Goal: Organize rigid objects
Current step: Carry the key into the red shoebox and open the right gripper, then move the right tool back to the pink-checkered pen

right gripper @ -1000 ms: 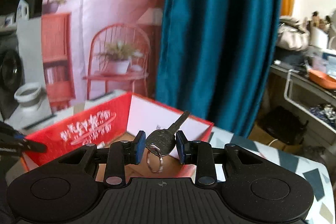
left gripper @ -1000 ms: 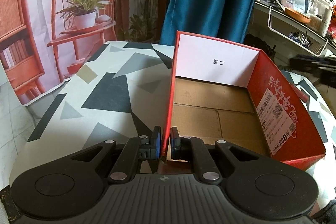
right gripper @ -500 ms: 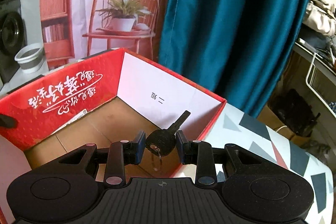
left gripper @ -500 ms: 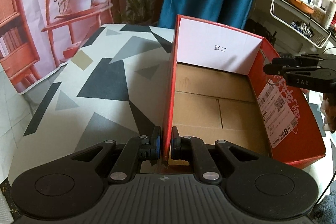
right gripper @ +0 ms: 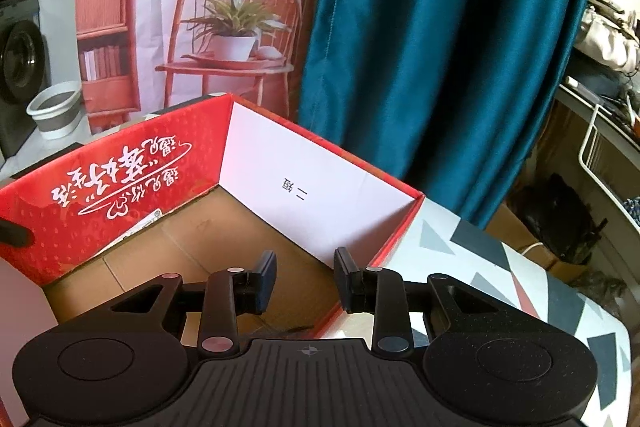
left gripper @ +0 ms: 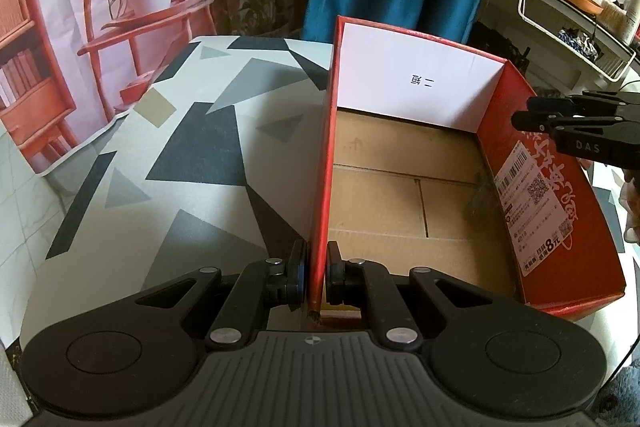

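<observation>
1. The left wrist view shows the left gripper (left gripper: 316,267) with its jaws closed tight on the left wall of the red box (left gripper: 416,79), near that wall's near corner. One pad is outside the wall and one inside.
2. The box stands open-topped on the patterned table (left gripper: 192,155), with a bare cardboard floor and a white inner end wall.
3. Only this view shows the right gripper (left gripper: 520,115) from the side, reaching in over the box's right wall, above the rim. Its jaw gap cannot be read from here.
4. Only this view also shows a dark blurred shape (left gripper: 480,195) low against the inside of the right wall, too smeared to name.
5. The right wrist view settles the right gripper (right gripper: 304,279): its jaws stand partly apart with nothing between them, poised over the box (right gripper: 120,195) interior.
6. That view alone shows a thin dark sliver (right gripper: 296,328) on the box floor beneath the jaws, mostly hidden by the gripper body.
7. It also shows the table (right gripper: 480,259) running on to the right of the box.
</observation>
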{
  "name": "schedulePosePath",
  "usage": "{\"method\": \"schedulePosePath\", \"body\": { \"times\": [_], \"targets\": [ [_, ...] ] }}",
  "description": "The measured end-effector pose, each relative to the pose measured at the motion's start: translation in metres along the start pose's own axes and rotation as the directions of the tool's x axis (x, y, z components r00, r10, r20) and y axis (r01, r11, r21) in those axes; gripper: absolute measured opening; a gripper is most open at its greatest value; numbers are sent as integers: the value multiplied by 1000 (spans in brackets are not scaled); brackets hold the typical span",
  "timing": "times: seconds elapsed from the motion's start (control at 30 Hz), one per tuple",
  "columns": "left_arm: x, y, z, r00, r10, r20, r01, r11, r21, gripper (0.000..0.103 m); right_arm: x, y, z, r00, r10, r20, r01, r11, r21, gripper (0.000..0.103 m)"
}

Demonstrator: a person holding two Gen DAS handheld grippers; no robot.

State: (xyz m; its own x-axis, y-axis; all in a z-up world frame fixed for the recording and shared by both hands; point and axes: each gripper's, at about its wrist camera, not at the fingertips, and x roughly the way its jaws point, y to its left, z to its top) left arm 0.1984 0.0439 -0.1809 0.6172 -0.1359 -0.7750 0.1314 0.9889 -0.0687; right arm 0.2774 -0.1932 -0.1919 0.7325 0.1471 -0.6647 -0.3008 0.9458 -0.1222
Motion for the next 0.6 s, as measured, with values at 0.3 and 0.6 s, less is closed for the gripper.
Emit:
{"method": "schedulePosePath", "body": {
  "times": [0.3,0.6],
  "targets": [
    [0,-4,1,1000,12,-5,-12,1000,7,10,-27,-9,-1,999,-36,19,35,999,32,29],
    [-1,-5,0,1000,15,-5,-15,1000,10,10,-60,-35,-21,993,-110,50,102,986,135,29]
  ]
}}
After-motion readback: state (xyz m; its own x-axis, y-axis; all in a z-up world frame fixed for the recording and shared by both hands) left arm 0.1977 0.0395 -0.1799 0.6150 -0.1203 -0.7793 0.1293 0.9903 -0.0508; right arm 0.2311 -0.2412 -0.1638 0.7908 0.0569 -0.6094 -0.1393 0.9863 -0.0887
